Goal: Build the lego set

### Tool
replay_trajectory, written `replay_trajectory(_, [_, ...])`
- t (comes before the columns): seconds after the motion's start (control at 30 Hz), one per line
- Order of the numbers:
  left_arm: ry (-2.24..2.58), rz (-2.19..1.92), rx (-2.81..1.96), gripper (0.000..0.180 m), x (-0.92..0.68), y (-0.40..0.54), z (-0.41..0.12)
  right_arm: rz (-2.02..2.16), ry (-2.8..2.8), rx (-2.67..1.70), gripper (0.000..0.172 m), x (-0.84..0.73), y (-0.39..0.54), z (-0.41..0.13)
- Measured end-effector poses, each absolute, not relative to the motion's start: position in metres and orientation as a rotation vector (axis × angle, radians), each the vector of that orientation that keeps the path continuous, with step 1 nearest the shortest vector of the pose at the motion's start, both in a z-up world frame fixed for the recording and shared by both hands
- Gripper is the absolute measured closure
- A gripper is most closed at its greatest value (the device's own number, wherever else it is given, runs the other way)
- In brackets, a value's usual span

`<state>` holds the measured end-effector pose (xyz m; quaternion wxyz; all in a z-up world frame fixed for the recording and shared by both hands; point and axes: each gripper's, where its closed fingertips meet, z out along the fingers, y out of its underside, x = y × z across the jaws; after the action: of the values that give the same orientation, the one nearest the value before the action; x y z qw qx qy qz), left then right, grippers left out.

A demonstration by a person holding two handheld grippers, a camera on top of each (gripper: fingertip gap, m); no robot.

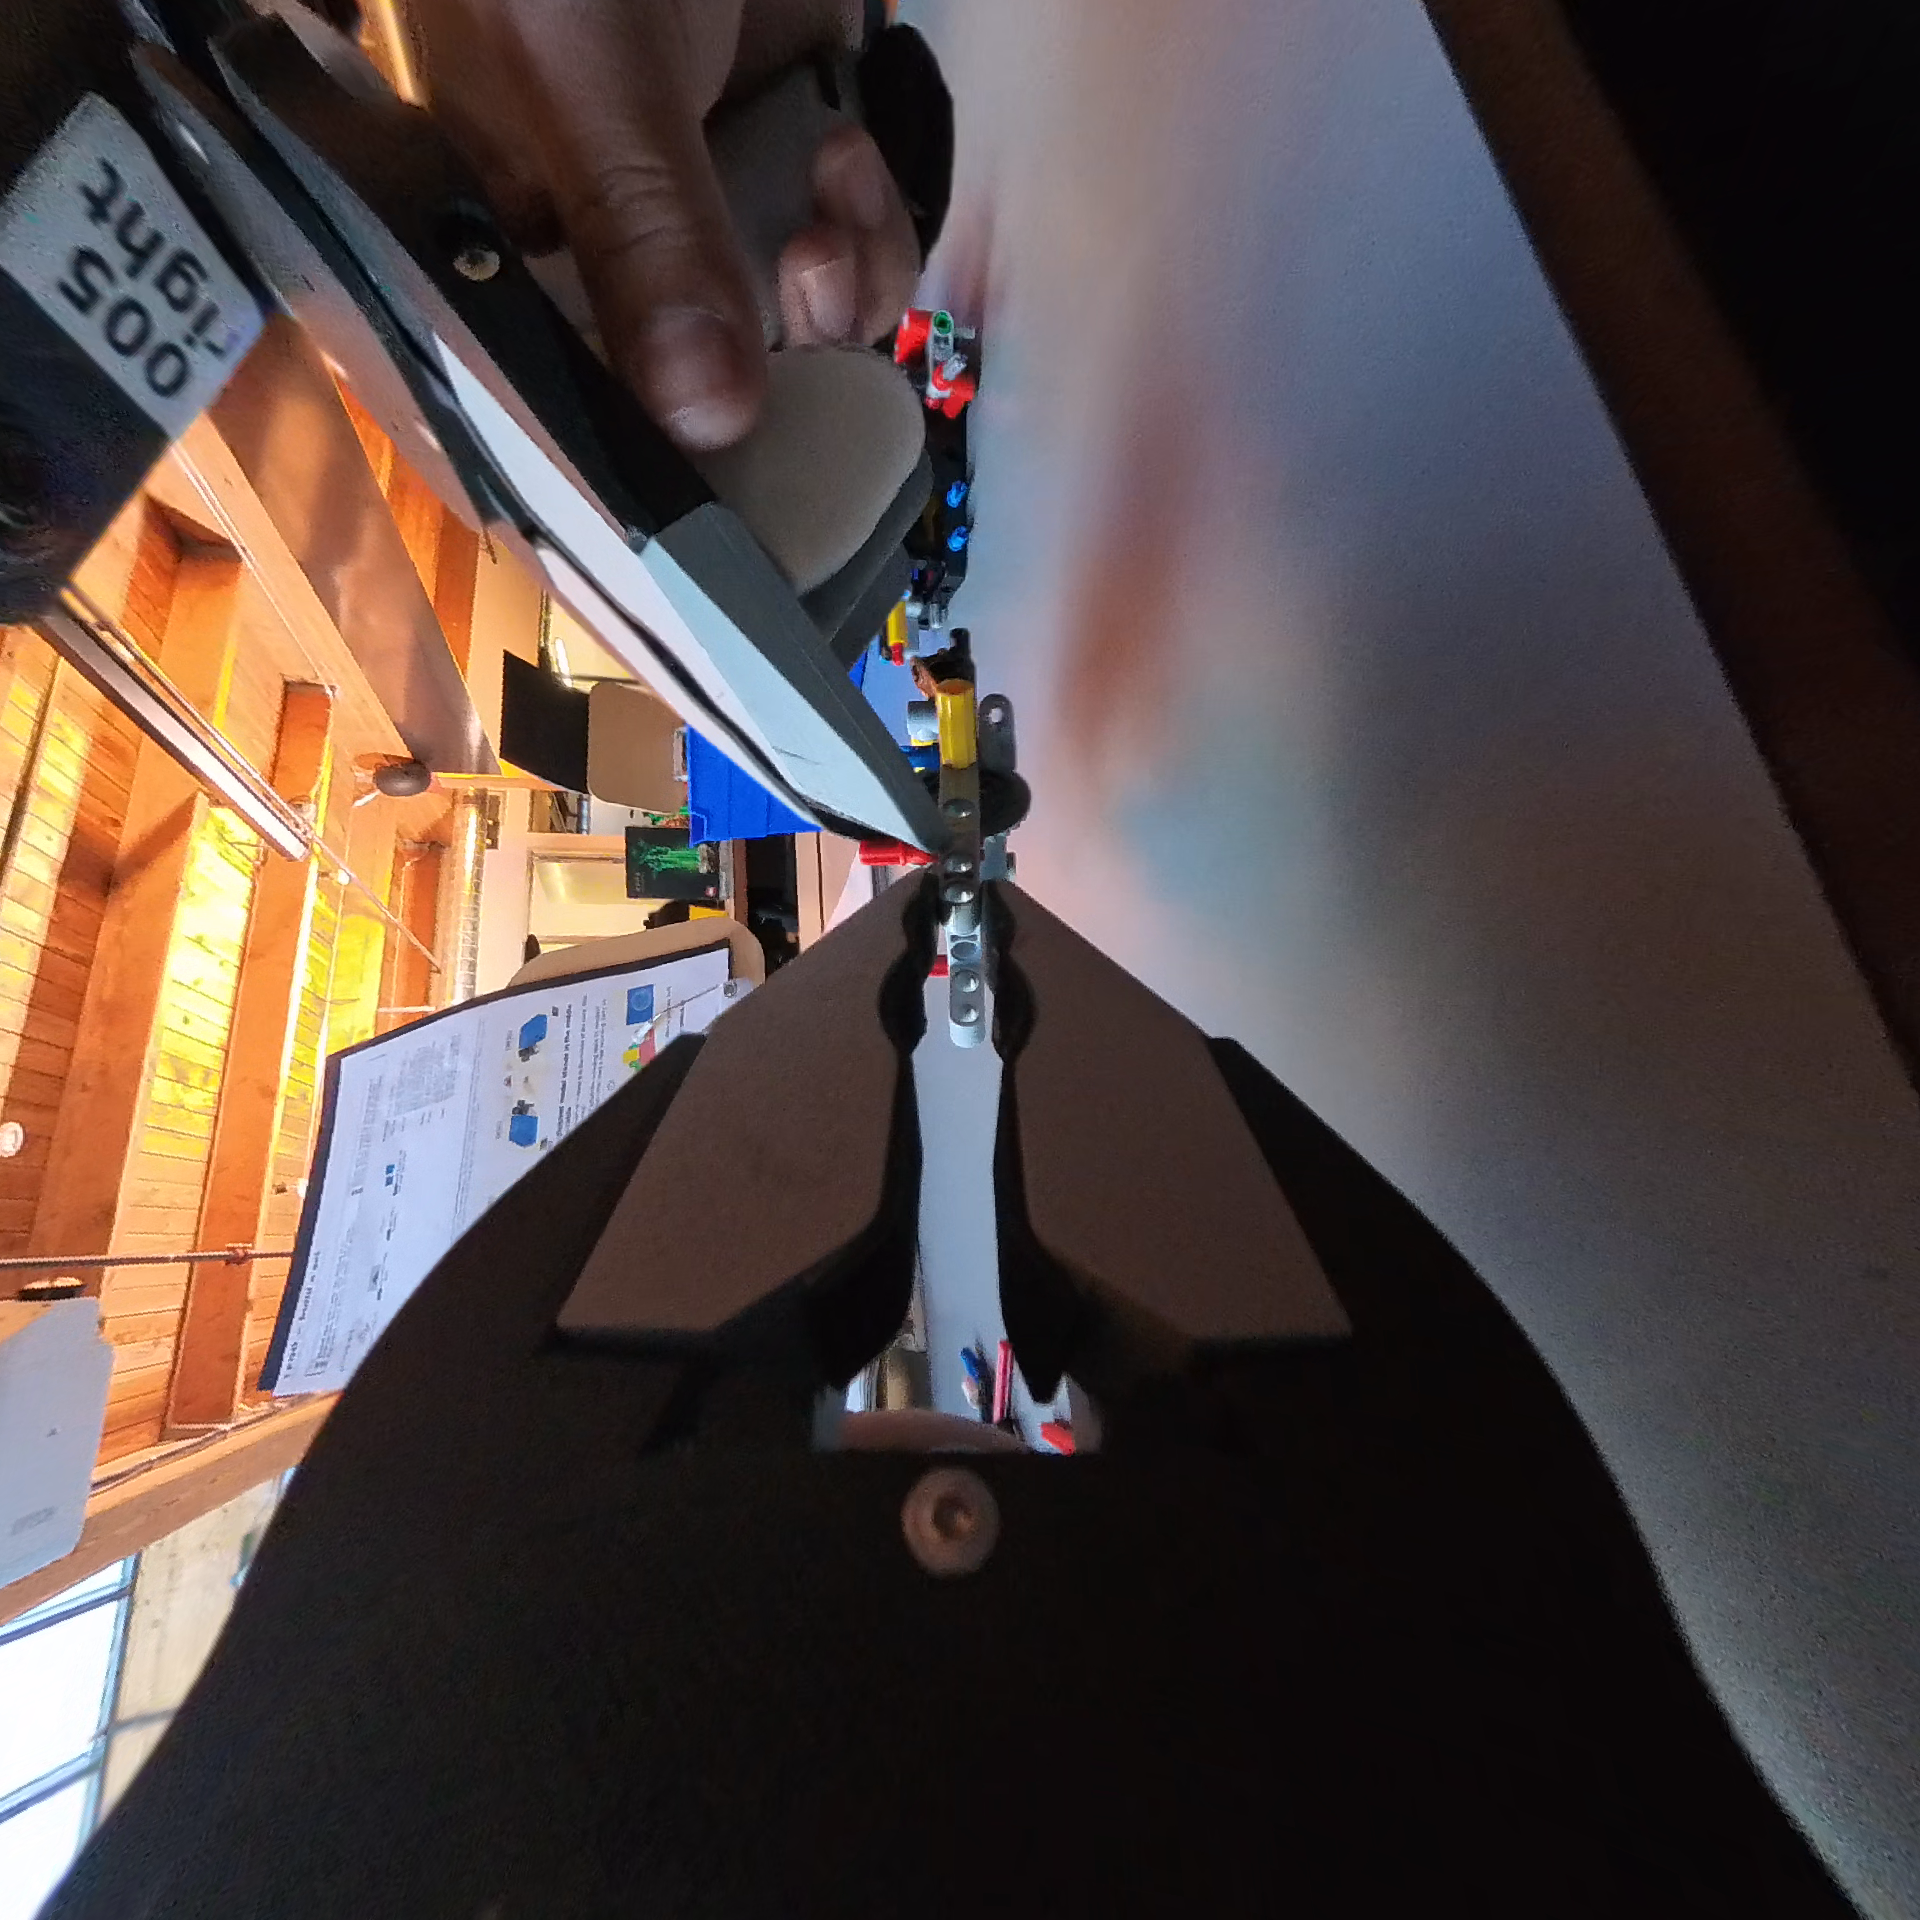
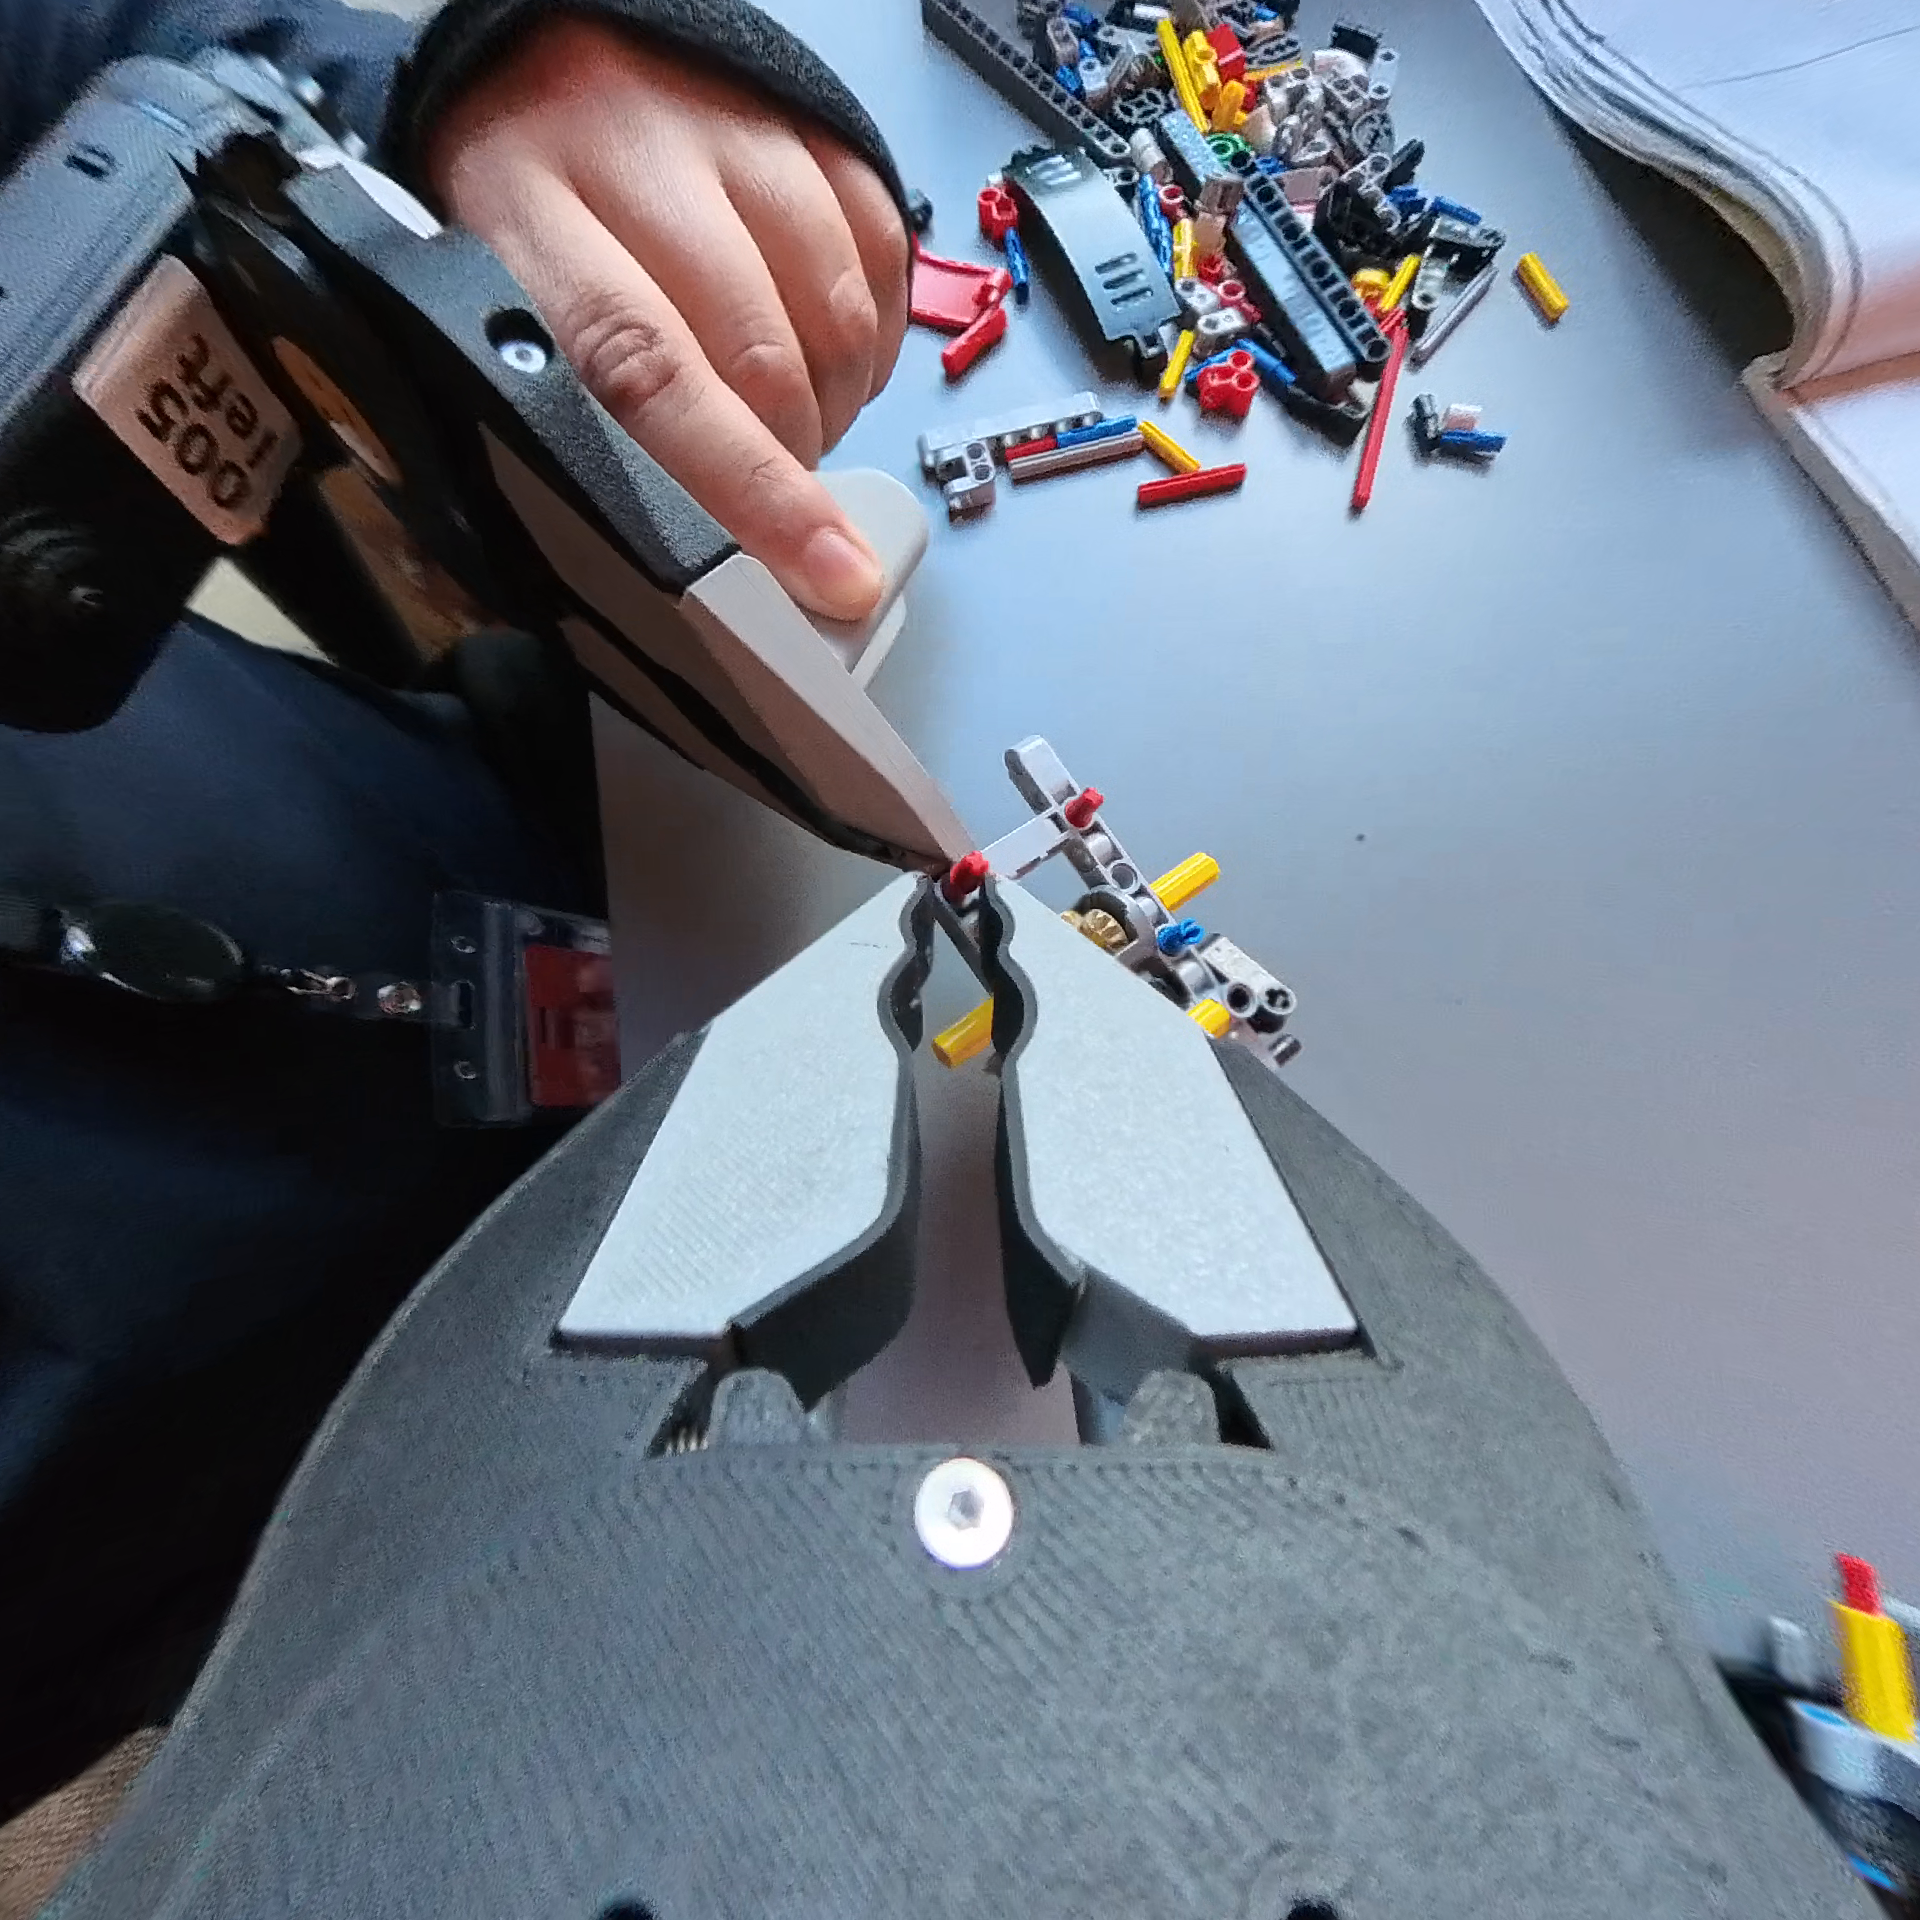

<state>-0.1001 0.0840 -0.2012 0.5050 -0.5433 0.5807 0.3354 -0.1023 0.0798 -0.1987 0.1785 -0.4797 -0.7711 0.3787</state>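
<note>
Between left fingers (image 1: 961,940), grey beam (image 1: 966,987) clamped lengthwise, right fingers (image 2: 961,894) pinching red pin (image 2: 966,871)

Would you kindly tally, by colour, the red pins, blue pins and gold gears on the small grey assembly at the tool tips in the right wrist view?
On the grey assembly:
Red pins: 2
Blue pins: 1
Gold gears: 1
Total: 4
</note>
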Motion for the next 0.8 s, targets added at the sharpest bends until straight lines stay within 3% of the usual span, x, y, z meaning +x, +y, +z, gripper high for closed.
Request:
replay_trajectory(0.17, [1.426,0.815,-1.293,0.176,-0.098,0.084,-0.207,1.335,-2.121,-1.451,0.169,-0.103,0.078,-0.203])
replay_trajectory(0.47, [1.433,0.686,-1.561,0.169,-0.106,0.086,-0.238,1.017,-2.073,-1.292,0.170,-0.113,0.083,-0.229])
replay_trajectory(0.8, [1.220,0.685,-1.544,0.176,-0.120,0.103,-0.204,1.535,-1.731,-1.516,0.172,-0.133,0.102,-0.191])
